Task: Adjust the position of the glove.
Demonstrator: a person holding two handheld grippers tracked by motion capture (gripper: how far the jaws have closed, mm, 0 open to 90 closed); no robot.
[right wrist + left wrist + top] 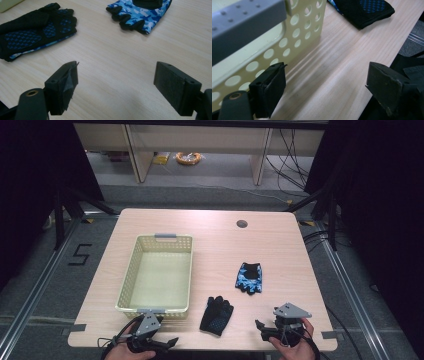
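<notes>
A black glove with blue grip dots (216, 315) (35, 32) lies palm-up near the table's front edge. To its right and farther back lies a blue camouflage fingerless glove (249, 277) (142, 17). A cream perforated basket (131, 275) stands empty on the left; its near wall (294, 37) rises just beside my left gripper. My left gripper (170, 344) (325, 85) is open at the front edge below the basket, with bare wood between its jaws and the black glove's cuff (364, 10) ahead. My right gripper (261, 330) (116, 85) is open to the right of the black glove, holding nothing.
The wooden table (280, 250) has a round cable hole (242, 224) at the back right. Its front edge runs right under both hands. Dark curtains and metal rails flank the table, and an orange cable coil (188, 158) lies on the floor beyond.
</notes>
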